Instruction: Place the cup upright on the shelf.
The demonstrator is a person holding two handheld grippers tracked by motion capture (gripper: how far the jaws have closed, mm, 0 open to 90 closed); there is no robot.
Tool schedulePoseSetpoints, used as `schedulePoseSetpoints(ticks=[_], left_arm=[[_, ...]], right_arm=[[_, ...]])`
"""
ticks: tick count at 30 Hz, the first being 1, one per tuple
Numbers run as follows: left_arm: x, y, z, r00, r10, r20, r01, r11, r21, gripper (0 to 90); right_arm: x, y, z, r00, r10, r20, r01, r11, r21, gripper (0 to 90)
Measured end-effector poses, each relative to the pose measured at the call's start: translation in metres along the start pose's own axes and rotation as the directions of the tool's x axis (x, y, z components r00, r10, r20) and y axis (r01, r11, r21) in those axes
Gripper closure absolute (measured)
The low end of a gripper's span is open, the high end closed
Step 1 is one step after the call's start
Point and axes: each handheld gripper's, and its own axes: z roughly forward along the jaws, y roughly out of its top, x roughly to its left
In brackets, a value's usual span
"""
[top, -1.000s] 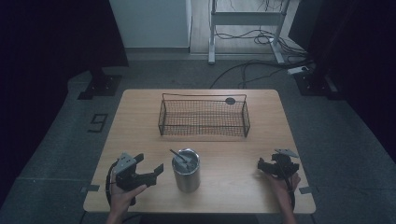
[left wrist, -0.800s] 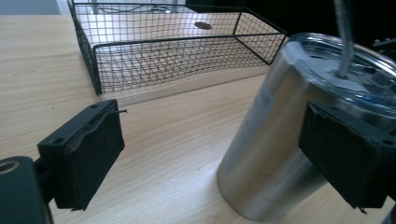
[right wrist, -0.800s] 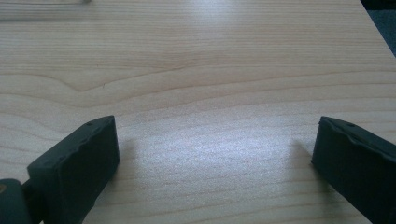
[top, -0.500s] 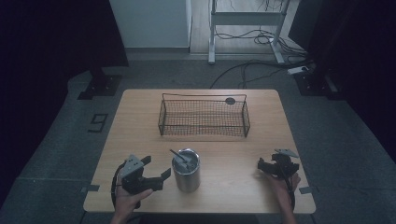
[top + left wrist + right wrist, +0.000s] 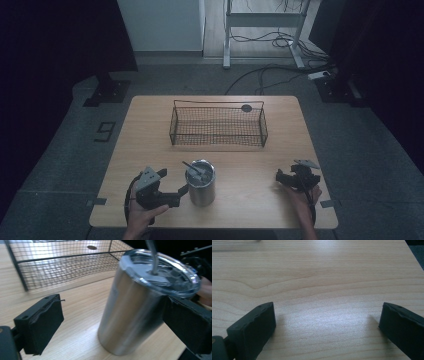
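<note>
Wooden table (image 5: 150,130) is seen bearing a wire basket (image 5: 218,123) at the back, a steel tumbler (image 5: 200,183) near the front bracketed by the spread left gripper (image 5: 173,188), right gripper (image 5: 285,178) spread apart nearby.

High view overlooks table (image 5: 240,165); tong cameras sit close (tabletop shared).
</note>
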Motion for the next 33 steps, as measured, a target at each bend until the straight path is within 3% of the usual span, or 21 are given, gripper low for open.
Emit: schedulePoseSetpoints(ticks=[17, 33], left_arm=[[-0.017, 0.004, 0.008, 0.9988, 0.033, 0.035, -0.033, 0.9995, 0.002, 1.7], [-0.031, 0.006, 0.032, 0.996, 0.069, 0.057, -0.072, 0.9959, 0.055, 0.0]], right_arm=[[0.0, 0.0, 0.0, 1.0, 0.002, 0.002, -0.002, 1.0, -0.002, 1.1], [0.0, 0.0, 0.0, 1.0, 0.003, 0.002, -0.003, 1.0, -0.002, 1.1]])
